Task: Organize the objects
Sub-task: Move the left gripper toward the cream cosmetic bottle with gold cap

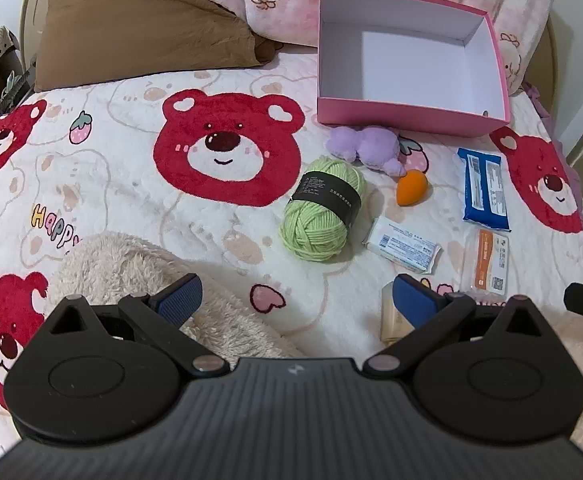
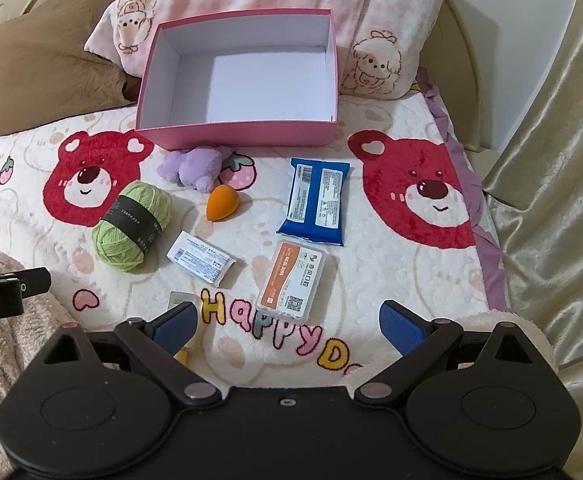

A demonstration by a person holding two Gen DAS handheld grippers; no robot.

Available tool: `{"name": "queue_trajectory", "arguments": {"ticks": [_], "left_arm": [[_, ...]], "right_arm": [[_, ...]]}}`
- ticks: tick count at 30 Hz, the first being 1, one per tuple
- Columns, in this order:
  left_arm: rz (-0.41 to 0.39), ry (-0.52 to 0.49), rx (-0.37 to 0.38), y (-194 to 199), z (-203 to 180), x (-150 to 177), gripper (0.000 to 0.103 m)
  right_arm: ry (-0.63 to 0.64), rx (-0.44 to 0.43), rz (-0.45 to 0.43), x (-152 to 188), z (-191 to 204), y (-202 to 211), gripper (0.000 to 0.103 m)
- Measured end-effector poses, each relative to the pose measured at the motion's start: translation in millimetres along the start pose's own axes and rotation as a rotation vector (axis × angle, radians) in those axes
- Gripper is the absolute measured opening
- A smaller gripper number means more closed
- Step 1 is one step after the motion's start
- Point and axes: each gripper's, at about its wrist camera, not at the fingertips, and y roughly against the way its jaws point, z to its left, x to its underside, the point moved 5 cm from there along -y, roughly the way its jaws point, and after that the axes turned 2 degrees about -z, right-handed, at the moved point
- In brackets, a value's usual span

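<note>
Right wrist: blanket [image 2: 371,264] reads "HAPPY"; yarn [image 2: 131,226] label illegible.

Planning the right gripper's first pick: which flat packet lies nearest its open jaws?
The clear plastic case with the orange label, just ahead of the jaws; the blue wipes pack and white soap-sized packet lie farther off.

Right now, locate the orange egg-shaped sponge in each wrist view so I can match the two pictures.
Left wrist view: the orange sponge lies right of centre, between the green yarn ball and the blue packet.
Right wrist view: the orange sponge lies left of centre, right of the yarn ball.
Shared landmark: the purple plush toy just behind it, before the pink box.
</note>
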Motion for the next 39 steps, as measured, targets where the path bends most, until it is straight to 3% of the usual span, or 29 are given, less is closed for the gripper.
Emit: {"name": "queue_trajectory", "arguments": {"ticks": [39], "left_arm": [[0.024,-0.112,0.096,3,-10,5,0.103]], "right_arm": [[-0.036,0.019,-0.006,2,2,0,0.099]]}}
